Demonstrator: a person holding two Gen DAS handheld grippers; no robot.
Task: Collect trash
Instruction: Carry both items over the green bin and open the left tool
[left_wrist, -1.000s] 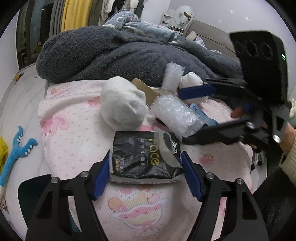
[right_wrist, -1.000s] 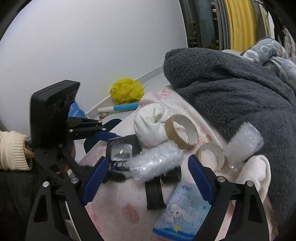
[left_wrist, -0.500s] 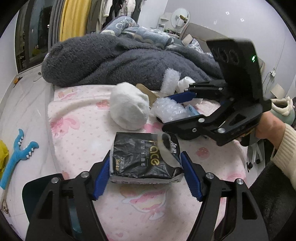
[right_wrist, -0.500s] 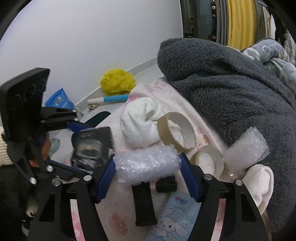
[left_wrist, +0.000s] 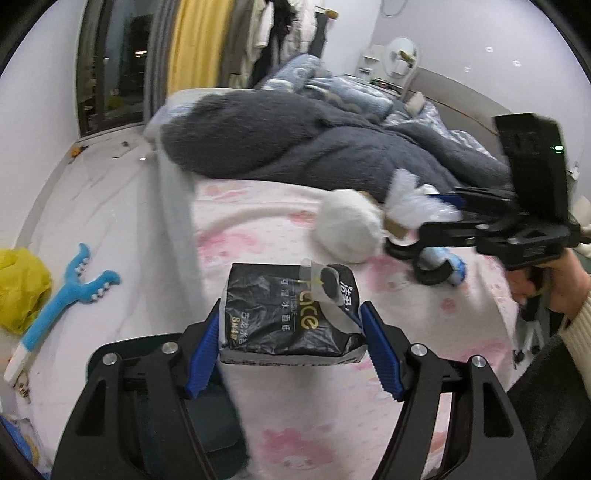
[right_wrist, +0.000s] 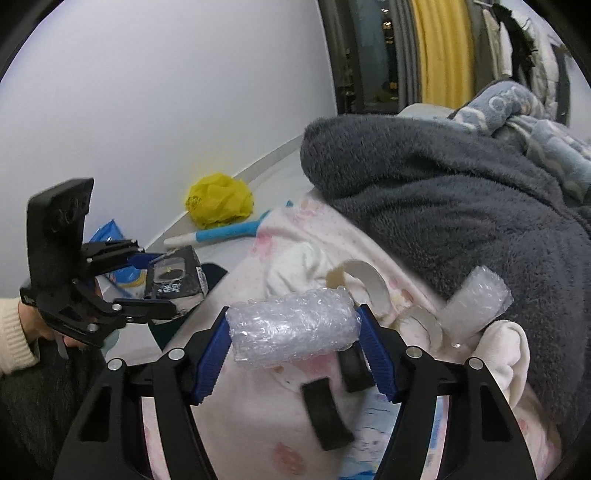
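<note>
Left gripper (left_wrist: 291, 328): blue pads pinch the black tissue pack (left_wrist: 290, 314) from both sides, same hold as a second ago. Pack now rides clear of the pink bedsheet (left_wrist: 258, 221); earlier it sat low over the sheet. View has swung towards the bed's left edge, and more floor shows.

Right gripper (right_wrist: 293, 341): a second ago its pads stood wide, with the bubble-wrap roll (right_wrist: 293, 328) lying loose between them. Now they press on both ends of the roll, which sits crosswise between the pads and lifted off the sheet.

From the right wrist, the left gripper (right_wrist: 162, 280) hangs at the near left, beyond the mattress edge, the tissue pack (right_wrist: 173, 277) in its pads.

Just past the held roll: a white sock (right_wrist: 299, 262), a cardboard tape ring (right_wrist: 365, 280), a second ring partly hidden, and another bubble-wrap piece (right_wrist: 476, 299) leaning against the grey fleece blanket (right_wrist: 443, 192). A second white sock (right_wrist: 506, 350) lies at the right. Black strap pieces (right_wrist: 325, 417) lie near, under the pads, beside a blue printed packet, blurred.

Floor, far left: a yellow bag (right_wrist: 219, 199) by the wall, crumpled, contents unseen; a blue toy (left_wrist: 62, 299) beside it.
</note>
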